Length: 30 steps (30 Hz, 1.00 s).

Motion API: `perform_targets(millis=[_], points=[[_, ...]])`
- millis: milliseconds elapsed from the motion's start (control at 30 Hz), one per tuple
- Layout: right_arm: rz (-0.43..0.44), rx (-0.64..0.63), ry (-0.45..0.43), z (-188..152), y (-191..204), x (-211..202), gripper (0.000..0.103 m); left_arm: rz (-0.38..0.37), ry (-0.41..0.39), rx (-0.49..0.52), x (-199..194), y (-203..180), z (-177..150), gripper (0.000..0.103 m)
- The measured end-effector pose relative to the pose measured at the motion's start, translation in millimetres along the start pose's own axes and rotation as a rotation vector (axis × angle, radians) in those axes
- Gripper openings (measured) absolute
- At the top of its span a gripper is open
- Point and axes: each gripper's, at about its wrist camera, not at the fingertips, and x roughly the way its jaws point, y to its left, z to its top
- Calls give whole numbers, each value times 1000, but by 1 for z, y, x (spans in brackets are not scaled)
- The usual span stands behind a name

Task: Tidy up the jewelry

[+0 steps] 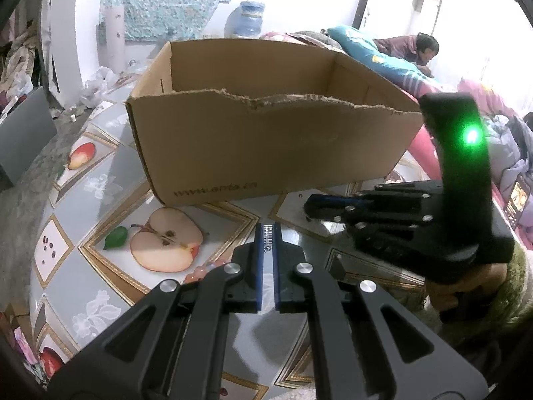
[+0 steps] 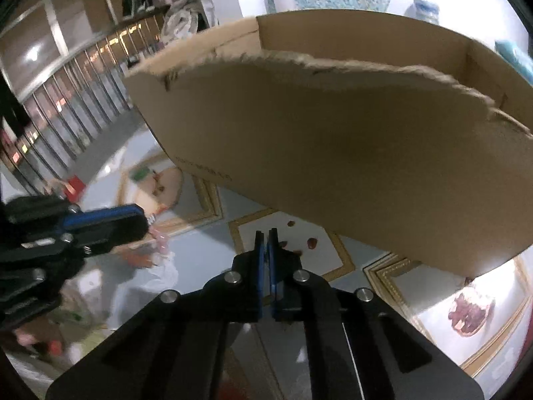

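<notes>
Pink bead bracelet (image 1: 203,271) hangs from the closed left gripper (image 1: 268,233).

A line of dark print is running along the lower left of the cardboard box's (image 1: 266,146) near wall, at about seven o'clock from the wall's middle in the left wrist view; it is starting with "www." and ending in what looks like ".cn", while the letters between are too soft to be sure of. In the right wrist view the same print is showing at about eight o'clock on the box wall, blurred past reading.
</notes>
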Motion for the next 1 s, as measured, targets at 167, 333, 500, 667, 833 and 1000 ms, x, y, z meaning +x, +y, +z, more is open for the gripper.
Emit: perform_targets(millis=[167,333,500,667,833,1000], points=[[45,60,-47,3,-8,-25,2,3,-25,1,-11,-2,0,4],[72,74,-129,10,-8,-58,2,7,-55,21,-24,-8,4,4],[96,68,-211,23,-5,-90,2,-5,-104,41,-40,-12,14,4],[83,38,-193,28,-1,-91,5,0,-131,67,-48,-16,22,4],[22,-53,-30,8,12,-39,22,5,-98,47,-40,-17,14,4],[-50,-127,41,2,17,3,22,19,-71,34,-33,-17,5,4]])
